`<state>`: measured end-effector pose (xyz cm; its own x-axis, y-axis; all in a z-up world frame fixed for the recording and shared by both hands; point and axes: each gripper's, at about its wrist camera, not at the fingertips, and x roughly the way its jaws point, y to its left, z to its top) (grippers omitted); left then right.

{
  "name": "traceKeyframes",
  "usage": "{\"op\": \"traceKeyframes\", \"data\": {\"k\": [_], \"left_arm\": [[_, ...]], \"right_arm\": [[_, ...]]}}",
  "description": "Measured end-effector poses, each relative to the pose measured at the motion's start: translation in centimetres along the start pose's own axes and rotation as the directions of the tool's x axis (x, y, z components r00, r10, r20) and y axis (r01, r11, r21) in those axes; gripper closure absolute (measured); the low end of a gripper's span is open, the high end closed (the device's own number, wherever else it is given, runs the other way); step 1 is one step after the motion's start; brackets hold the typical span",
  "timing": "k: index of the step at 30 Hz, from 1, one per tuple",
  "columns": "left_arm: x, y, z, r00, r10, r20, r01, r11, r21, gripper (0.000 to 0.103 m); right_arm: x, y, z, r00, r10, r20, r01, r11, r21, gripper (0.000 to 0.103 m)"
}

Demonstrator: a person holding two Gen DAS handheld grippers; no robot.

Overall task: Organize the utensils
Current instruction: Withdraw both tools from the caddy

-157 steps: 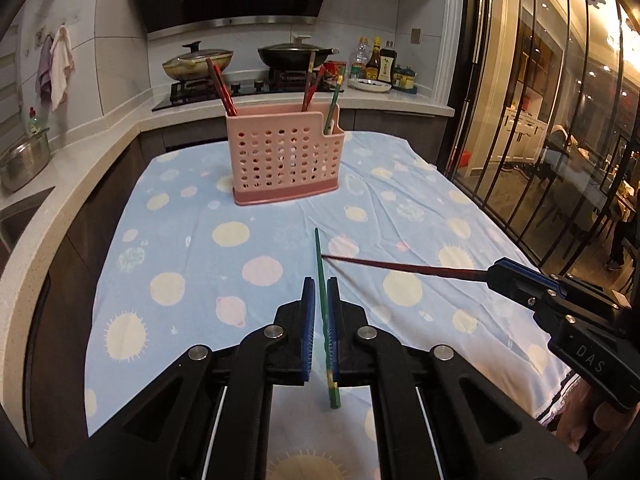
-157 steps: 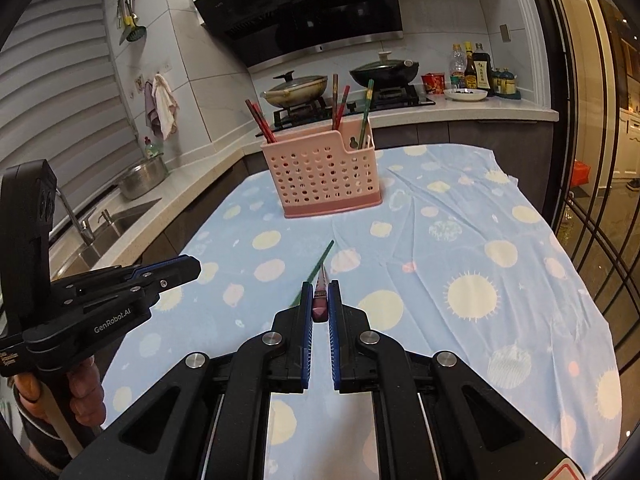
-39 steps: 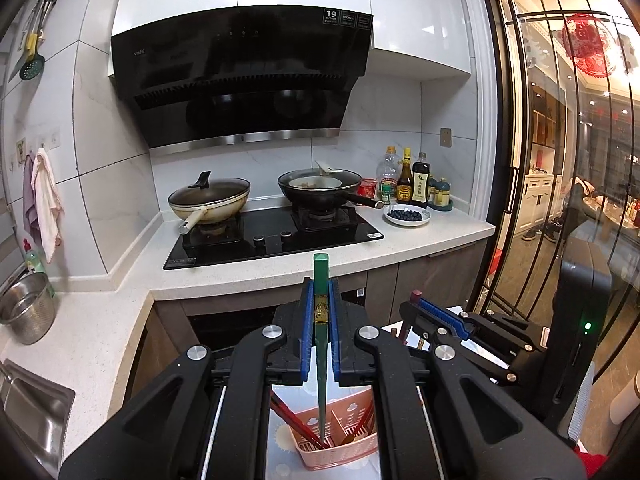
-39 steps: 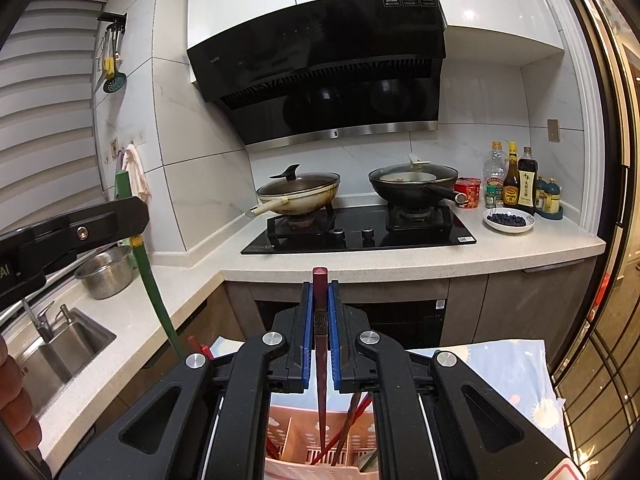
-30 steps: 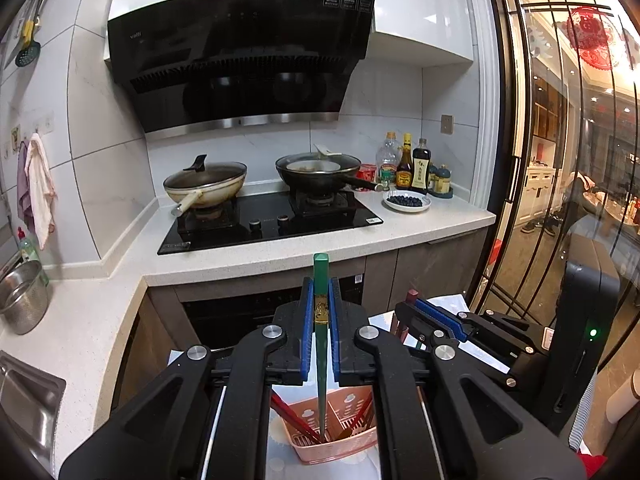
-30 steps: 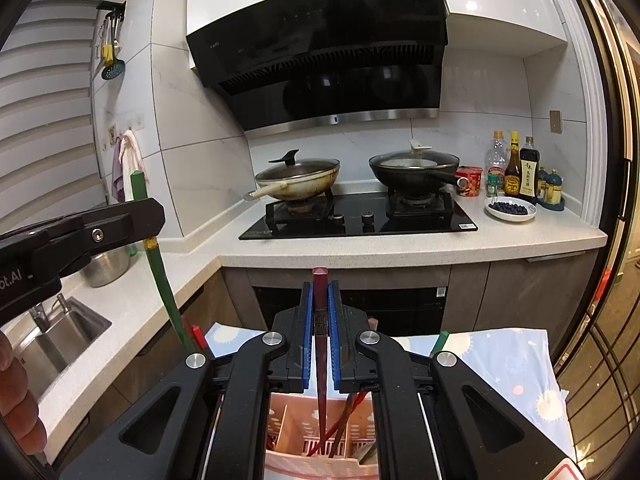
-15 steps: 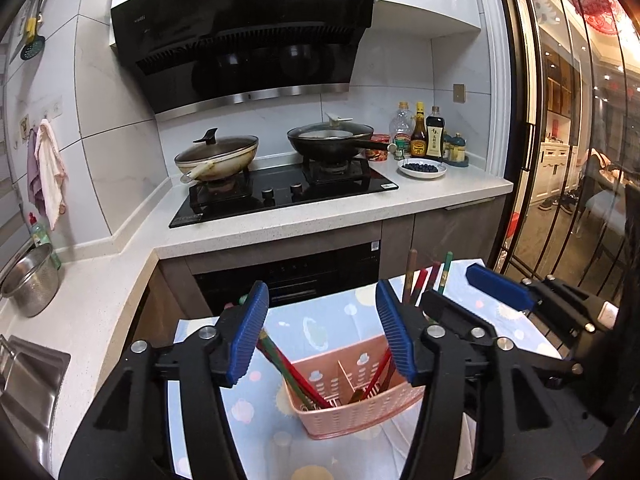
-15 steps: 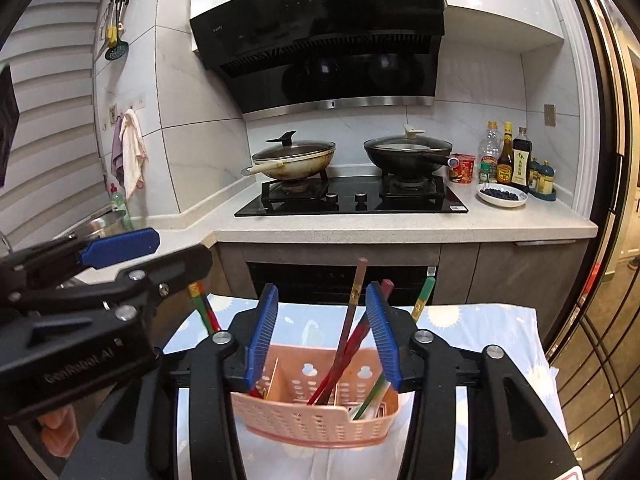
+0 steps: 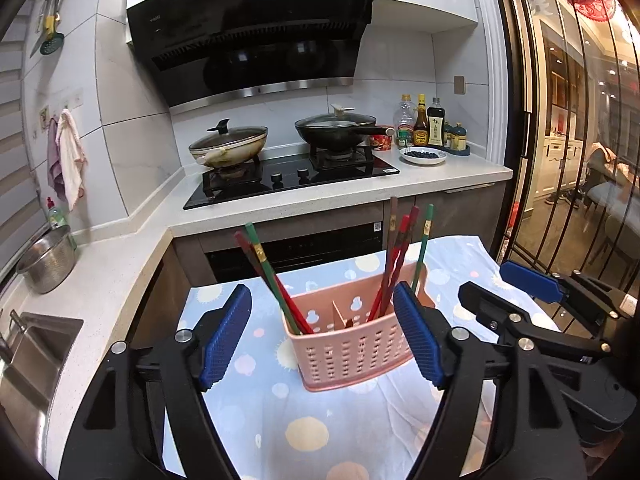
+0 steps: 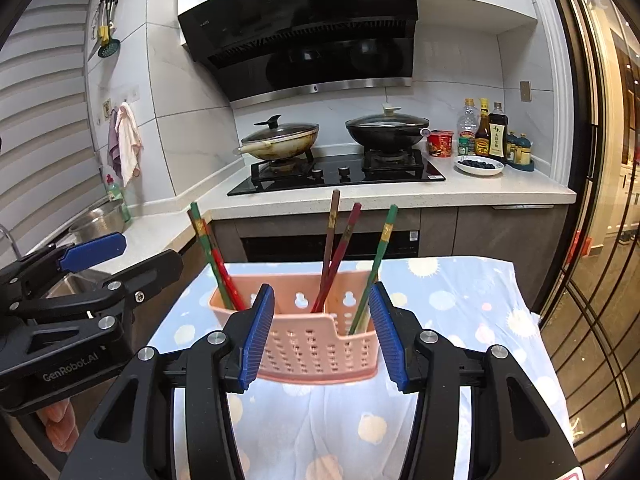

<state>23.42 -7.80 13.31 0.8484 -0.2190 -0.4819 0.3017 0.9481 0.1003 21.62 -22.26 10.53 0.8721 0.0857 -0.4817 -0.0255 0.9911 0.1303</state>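
A pink perforated basket [image 9: 352,352] [image 10: 316,344] stands on the blue spotted tablecloth [image 9: 280,420]. A green and a red chopstick [image 9: 260,256] [image 10: 204,236] lean in its left compartment. Brown, red and green chopsticks [image 9: 400,240] [image 10: 332,232] stand in the right compartments. My left gripper [image 9: 320,292] [image 10: 150,250] hovers just short of the basket; its jaws are opening, with nothing between the pads. My right gripper [image 10: 321,288] [image 9: 486,280] is open beside it and holds nothing.
Behind the table runs a white counter [image 9: 280,204] with a black hob, two lidded pans [image 9: 228,146] and sauce bottles [image 9: 424,124]. A steel pot [image 9: 48,260] and a sink [image 9: 36,344] are at the left. Glass doors [image 9: 560,160] stand at the right.
Both grippers have opened and let go of their chopsticks, the left a green one and the right a dark red one. Those now stand in the basket. Both grippers have sunk and drawn back.
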Motion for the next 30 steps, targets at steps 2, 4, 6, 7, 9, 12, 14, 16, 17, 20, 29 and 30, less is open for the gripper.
{"op": "traceKeyframes", "data": {"k": [2, 4, 6, 7, 9, 12, 14, 16, 17, 20, 29, 30], "left_arm": [[-0.4, 0.0, -0.7, 1.0, -0.001, -0.009, 0.001, 1.0, -0.01, 0.033], [-1.0, 0.0, -1.6, 1.0, 0.007, -0.014, -0.007, 1.0, -0.019, 0.032], [-1.5, 0.0, -2.7, 1.0, 0.014, -0.021, -0.015, 1.0, -0.028, 0.027], [-1.7, 0.1, -3.3, 0.999, 0.021, -0.024, -0.022, 0.999, -0.036, 0.025], [-2.1, 0.2, -4.5, 0.999, 0.028, -0.039, -0.03, 0.998, -0.049, 0.025], [-2.4, 0.3, -6.4, 0.996, 0.053, -0.065, -0.057, 0.997, -0.053, 0.023], [-2.6, 0.1, -7.5, 0.994, 0.077, -0.074, -0.081, 0.996, -0.043, 0.019], [-3.0, 0.1, -8.8, 0.992, 0.096, -0.082, -0.1, 0.994, -0.041, 0.017], [-3.1, 0.1, -9.3, 0.991, 0.1, -0.088, -0.104, 0.994, -0.041, 0.016], [-3.3, 0.6, -10.8, 0.987, 0.119, -0.106, -0.124, 0.991, -0.046, 0.014], [-3.3, 0.7, -13.2, 0.978, 0.142, -0.154, -0.151, 0.987, -0.05, 0.007], [-3.3, 0.6, -13.4, 0.976, 0.151, -0.159, -0.16, 0.986, -0.043, 0.007]], "right_arm": [[-0.9, 0.3, -0.9, 1.0, -0.02, -0.004, 0.019, 1.0, -0.016, 0.054], [-1.8, 0.5, -1.8, 0.999, -0.042, -0.008, 0.042, 0.999, -0.027, 0.049], [-2.7, 0.5, -2.9, 0.997, -0.071, -0.011, 0.071, 0.997, -0.04, 0.049], [-3.1, 0.5, -3.4, 0.996, -0.086, -0.014, 0.085, 0.995, -0.045, 0.048], [-3.8, 0.3, -4.4, 0.994, -0.107, -0.025, 0.105, 0.993, -0.053, 0.048], [-4.8, -0.3, -6.0, 0.992, -0.116, -0.051, 0.114, 0.993, -0.041, 0.044], [-5.2, -0.9, -6.7, 0.991, -0.116, -0.071, 0.114, 0.993, -0.028, 0.043], [-5.6, -1.3, -7.6, 0.989, -0.121, -0.088, 0.12, 0.993, -0.02, 0.042], [-5.8, -1.5, -8.1, 0.987, -0.13, -0.092, 0.129, 0.991, -0.019, 0.042], [-6.3, -2.2, -9.4, 0.982, -0.161, -0.098, 0.16, 0.987, -0.023, 0.04], [-6.4, -2.5, -11.4, 0.978, -0.157, -0.138, 0.156, 0.988, -0.023, 0.029], [-6.4, -2.3, -11.5, 0.976, -0.166, -0.139, 0.163, 0.986, -0.029, 0.028]]}}
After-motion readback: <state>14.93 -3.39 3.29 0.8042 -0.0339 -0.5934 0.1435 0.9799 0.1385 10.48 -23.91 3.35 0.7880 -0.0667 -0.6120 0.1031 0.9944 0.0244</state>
